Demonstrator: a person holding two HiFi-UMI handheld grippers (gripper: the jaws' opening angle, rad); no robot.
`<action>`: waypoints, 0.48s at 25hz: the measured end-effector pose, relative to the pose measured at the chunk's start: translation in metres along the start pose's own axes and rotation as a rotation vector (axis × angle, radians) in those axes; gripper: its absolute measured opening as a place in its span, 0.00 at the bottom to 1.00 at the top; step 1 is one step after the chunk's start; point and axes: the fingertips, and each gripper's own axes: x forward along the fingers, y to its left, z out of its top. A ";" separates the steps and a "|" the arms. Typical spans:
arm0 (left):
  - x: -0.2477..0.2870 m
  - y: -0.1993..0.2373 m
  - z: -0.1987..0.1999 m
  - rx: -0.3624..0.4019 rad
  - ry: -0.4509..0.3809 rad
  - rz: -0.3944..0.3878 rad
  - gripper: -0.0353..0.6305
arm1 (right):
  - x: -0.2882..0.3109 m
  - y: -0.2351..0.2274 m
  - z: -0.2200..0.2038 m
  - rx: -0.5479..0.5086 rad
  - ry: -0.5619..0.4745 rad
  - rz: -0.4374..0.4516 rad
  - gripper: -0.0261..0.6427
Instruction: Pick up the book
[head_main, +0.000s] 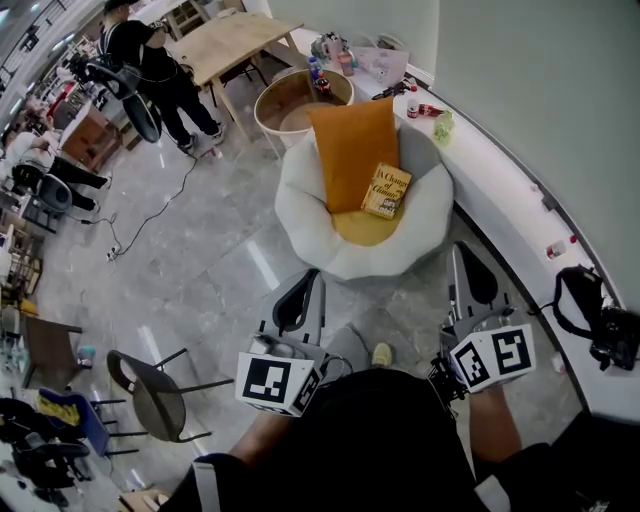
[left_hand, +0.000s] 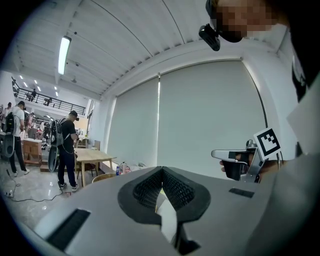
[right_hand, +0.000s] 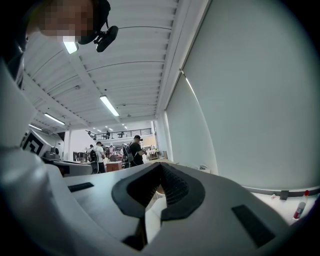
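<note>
I hold the left gripper and right gripper level above my lap, the jaws of both pressed together on nothing. Only the head view shows the yellow paperback book. It lies ahead on an orange cushion in a round white beanbag chair, well apart from both grippers. The gripper views face a pale grey blind.

Yellow book on white beanbag chair

Orange cushion on white beanbag — table beyond.
</note>
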 end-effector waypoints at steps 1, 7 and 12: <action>0.001 0.000 -0.003 -0.001 0.005 0.000 0.06 | 0.001 0.000 -0.001 0.000 0.003 0.002 0.06; 0.010 0.003 -0.012 -0.026 0.031 -0.011 0.06 | 0.008 -0.002 -0.004 0.005 0.020 -0.001 0.06; 0.021 0.005 -0.015 -0.028 0.045 -0.033 0.06 | 0.015 -0.005 -0.010 0.017 0.033 -0.012 0.06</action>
